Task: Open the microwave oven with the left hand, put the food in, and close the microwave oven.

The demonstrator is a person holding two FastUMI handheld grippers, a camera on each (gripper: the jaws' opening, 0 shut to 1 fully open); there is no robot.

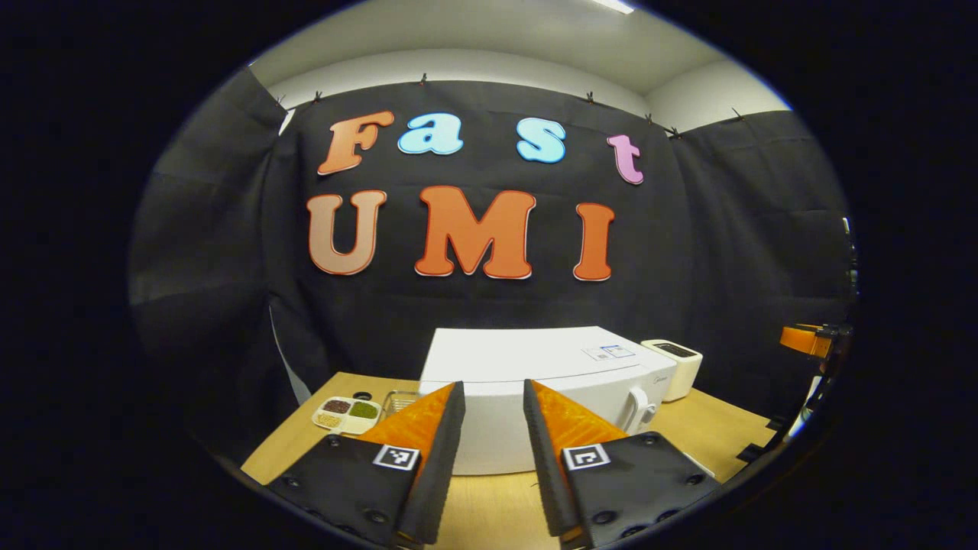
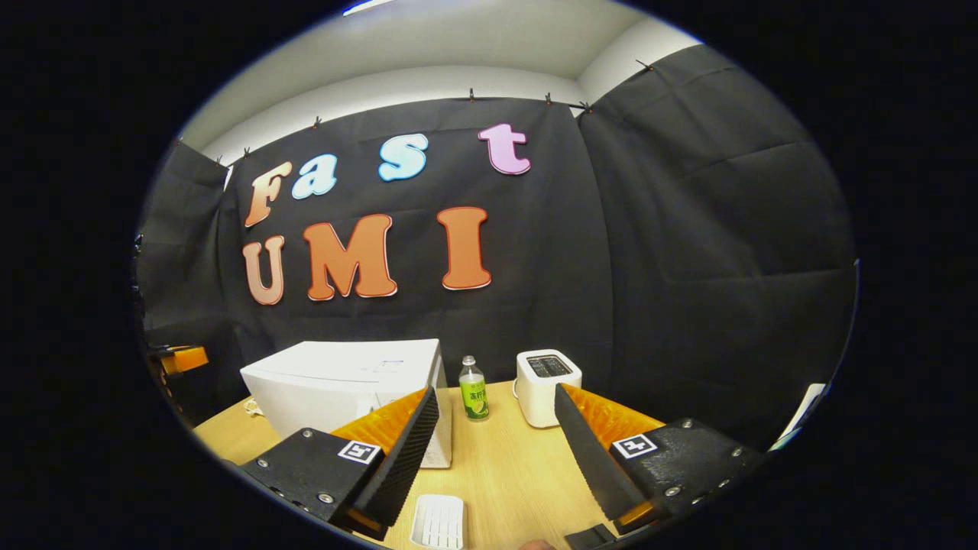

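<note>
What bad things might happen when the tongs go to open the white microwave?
1. The handle sits at the right end of the shut microwave, while the open left tongs face its middle; they might miss it.
2. The green bottle stands close beside the microwave; a bump could topple it.
3. The food tray rests near the table edge, so a careless grab might push it off.
</note>
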